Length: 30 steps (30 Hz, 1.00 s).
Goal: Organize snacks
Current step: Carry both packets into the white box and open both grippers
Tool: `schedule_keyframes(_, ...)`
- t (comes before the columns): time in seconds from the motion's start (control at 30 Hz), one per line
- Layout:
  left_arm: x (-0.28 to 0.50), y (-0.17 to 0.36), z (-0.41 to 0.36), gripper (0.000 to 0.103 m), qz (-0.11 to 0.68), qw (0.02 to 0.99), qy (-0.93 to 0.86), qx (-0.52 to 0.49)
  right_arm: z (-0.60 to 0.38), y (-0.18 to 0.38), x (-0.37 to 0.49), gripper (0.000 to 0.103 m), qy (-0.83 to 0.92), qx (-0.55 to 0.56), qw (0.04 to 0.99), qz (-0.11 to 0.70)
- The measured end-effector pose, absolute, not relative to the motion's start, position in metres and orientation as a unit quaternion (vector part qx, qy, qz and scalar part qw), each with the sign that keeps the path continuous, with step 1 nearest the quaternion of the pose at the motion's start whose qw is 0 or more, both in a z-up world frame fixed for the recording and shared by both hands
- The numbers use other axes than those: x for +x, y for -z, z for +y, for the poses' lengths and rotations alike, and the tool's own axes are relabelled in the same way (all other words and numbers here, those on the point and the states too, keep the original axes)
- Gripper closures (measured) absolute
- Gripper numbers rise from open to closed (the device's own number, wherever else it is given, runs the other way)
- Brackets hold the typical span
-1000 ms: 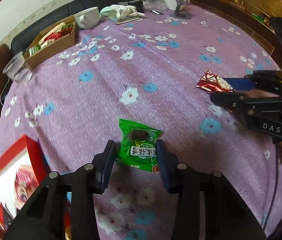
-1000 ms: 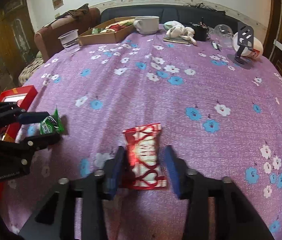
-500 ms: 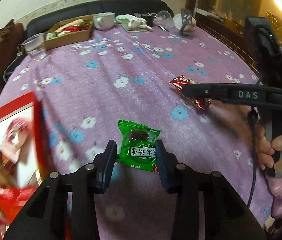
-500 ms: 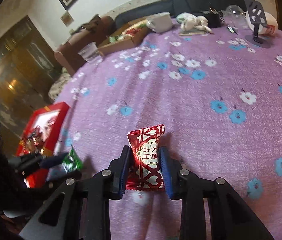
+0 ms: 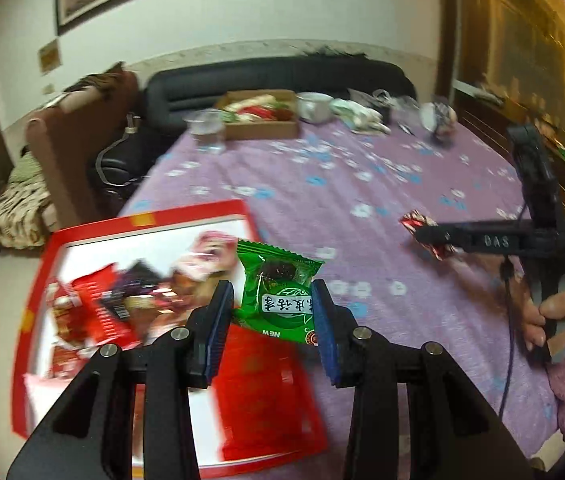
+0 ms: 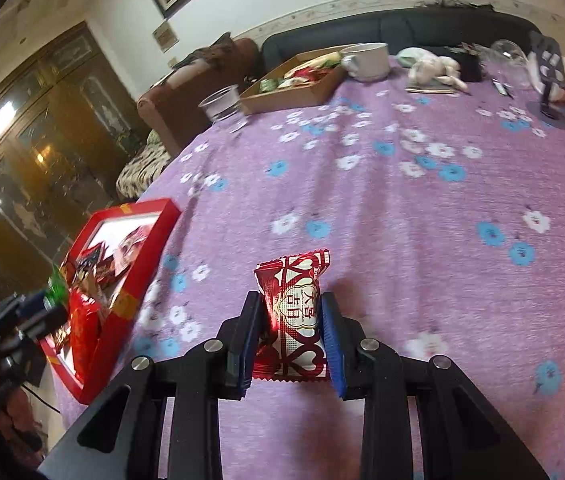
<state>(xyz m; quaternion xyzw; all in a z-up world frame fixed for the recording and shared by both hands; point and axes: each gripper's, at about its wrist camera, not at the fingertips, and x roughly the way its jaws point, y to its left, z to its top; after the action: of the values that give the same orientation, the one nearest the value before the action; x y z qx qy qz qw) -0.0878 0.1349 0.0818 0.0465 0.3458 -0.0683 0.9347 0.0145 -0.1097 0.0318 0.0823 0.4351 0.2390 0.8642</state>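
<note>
Two wrapped snacks are held off the floral purple tablecloth (image 6: 422, 208), one in each gripper.

The left gripper (image 5: 272, 308) pinches a green snack packet (image 5: 278, 294) between its narrow-set blue pads, up over the red gift box (image 5: 146, 224) at the table's near corner, where other red wrappers already lie. The right gripper (image 6: 290, 334) is clamped tight on a red-and-white heart-patterned candy packet (image 6: 294, 312), above the cloth, well to the right of the box. A hand (image 5: 550, 316) grips its handle.
</note>
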Motion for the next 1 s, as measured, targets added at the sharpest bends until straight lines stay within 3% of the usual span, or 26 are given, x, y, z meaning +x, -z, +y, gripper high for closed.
schedule_keyframes(0.5,-0.110,-0.078,0.211,0.066,0.326,0.945,-0.008,0.007,0.041,-0.071,-0.013,0.073,-0.355,0.056,0.844,0.398)
schedule_keyframes(1.0,-0.096,-0.057,0.236,0.066,0.351,0.935,-0.047,-0.012,0.104,-0.057,-0.020,0.073,-0.393,0.055,0.834,0.382)
